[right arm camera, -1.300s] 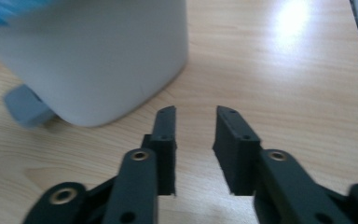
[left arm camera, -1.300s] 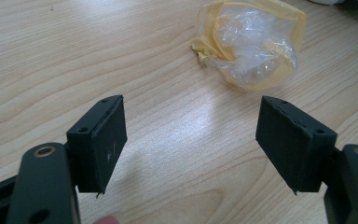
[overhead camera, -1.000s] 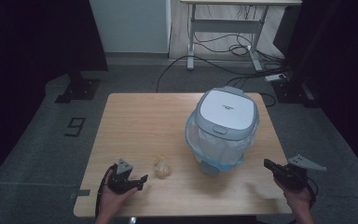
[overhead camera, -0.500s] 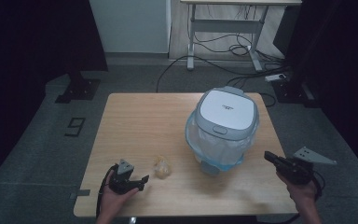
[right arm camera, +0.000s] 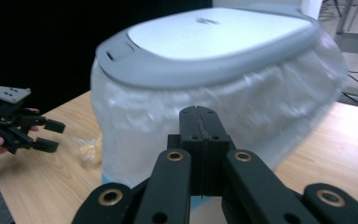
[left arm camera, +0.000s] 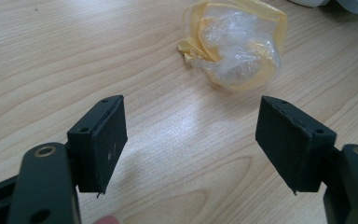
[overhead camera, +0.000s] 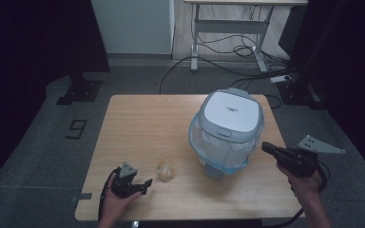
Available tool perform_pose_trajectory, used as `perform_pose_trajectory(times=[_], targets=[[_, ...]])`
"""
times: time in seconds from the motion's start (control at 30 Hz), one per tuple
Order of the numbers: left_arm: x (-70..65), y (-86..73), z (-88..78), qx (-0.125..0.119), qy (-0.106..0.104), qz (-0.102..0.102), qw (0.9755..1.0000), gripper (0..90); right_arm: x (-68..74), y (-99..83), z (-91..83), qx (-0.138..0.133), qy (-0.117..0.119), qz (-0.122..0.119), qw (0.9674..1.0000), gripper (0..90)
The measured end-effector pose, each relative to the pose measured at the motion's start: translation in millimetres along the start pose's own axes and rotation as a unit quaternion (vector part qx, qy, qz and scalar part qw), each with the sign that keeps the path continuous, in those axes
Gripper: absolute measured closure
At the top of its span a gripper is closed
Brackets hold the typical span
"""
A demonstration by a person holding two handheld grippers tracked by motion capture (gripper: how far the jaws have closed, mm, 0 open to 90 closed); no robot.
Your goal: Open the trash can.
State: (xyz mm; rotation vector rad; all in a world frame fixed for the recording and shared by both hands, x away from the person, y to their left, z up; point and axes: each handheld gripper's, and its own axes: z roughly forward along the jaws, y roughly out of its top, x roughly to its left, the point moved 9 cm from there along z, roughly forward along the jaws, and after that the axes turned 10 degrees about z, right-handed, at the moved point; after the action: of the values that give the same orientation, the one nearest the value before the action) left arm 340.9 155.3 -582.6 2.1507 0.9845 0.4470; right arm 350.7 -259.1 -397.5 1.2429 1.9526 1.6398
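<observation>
Jaws of the left gripper [overhead camera: 145, 183] stand wide apart on the table [overhead camera: 147, 123], with the crumpled plastic wrapper [left arm camera: 235, 44] just beyond them, untouched; the right gripper [overhead camera: 265, 147] (pressed fully together, holding nothing) hovers beside the lidded bin [overhead camera: 228, 128], which stands near the wrapper.

A white digit "9" is showing on the dark grey floor [overhead camera: 77, 128] to the left of the light wooden table [overhead camera: 147, 123]. A small dark line of print is sitting on the pale grey lid of the round lidded bin [overhead camera: 230, 110], too small to be read.
</observation>
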Motion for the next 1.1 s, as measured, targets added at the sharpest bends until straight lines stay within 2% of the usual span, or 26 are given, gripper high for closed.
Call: perform_pose_trajectory(times=[0.33,0.6,1.1], targets=[[-0.3,-0.6,0.8,0.002,-0.003,0.0,1.0,24.9,22.9,16.4,25.5,0.01,0.027,-0.013,0.9995,89.6],[-1.0,-0.2,0.2,0.001,-0.004,0.002,1.0,24.9,36.4,26.8,43.1,0.019,0.057,-0.004,0.9982,89.7],[-1.9,-0.8,1.3,0.004,-0.007,0.003,1.0,24.9,53.3,37.4,63.0,0.034,0.067,-0.015,0.9971,89.7]])
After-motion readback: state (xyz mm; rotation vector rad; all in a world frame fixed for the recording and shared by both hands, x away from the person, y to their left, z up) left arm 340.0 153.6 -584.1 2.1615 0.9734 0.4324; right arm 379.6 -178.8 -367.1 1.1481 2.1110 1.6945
